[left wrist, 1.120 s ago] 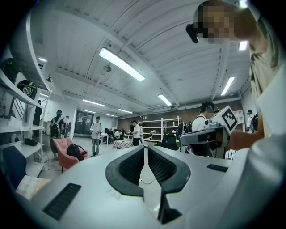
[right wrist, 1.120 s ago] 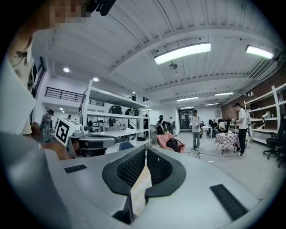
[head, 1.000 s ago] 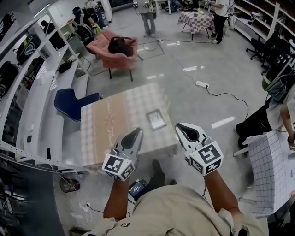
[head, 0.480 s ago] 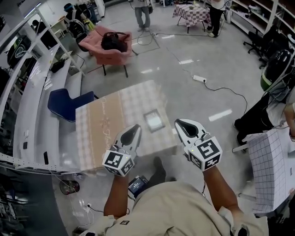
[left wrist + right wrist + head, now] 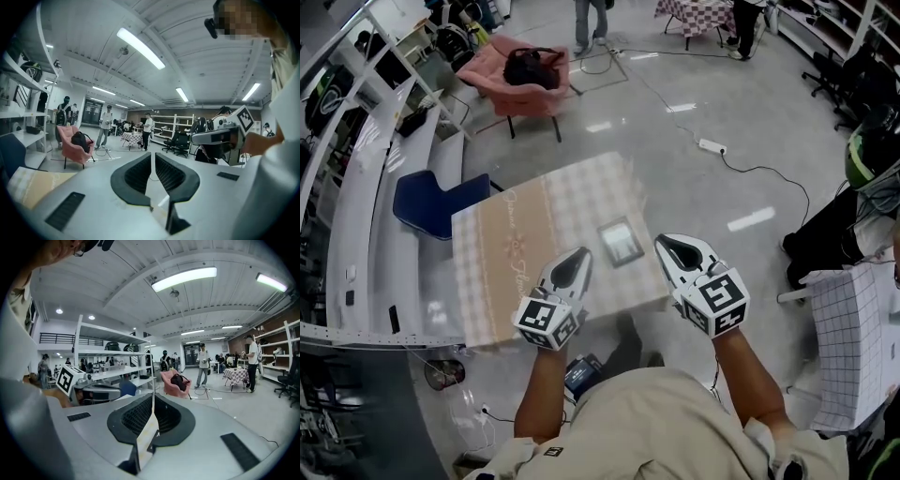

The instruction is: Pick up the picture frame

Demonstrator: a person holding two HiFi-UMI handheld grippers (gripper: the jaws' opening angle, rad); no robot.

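The picture frame (image 5: 621, 242) is a small dark-rimmed rectangle lying flat on a low table (image 5: 516, 253) covered with a beige checked cloth, near the table's right side. My left gripper (image 5: 580, 252) hovers above the table's near edge, just left of the frame, its jaws together and empty. My right gripper (image 5: 660, 241) hangs at the table's right edge, just right of the frame, also shut on nothing. In the left gripper view the left gripper (image 5: 153, 155) points out over the room, and in the right gripper view so does the right gripper (image 5: 152, 397). Neither gripper view shows the frame.
A blue chair (image 5: 427, 202) stands left of the table, beside long white shelves (image 5: 356, 216). A pink armchair (image 5: 525, 80) holding a black bag sits beyond. A power strip (image 5: 710, 146) and cable lie on the floor. A seated person (image 5: 853, 234) and a checked table (image 5: 853, 347) are at right.
The head view has shifted a little, so the pink armchair and far people sit higher in it. Both grippers stay shut, flanking the frame much as before.
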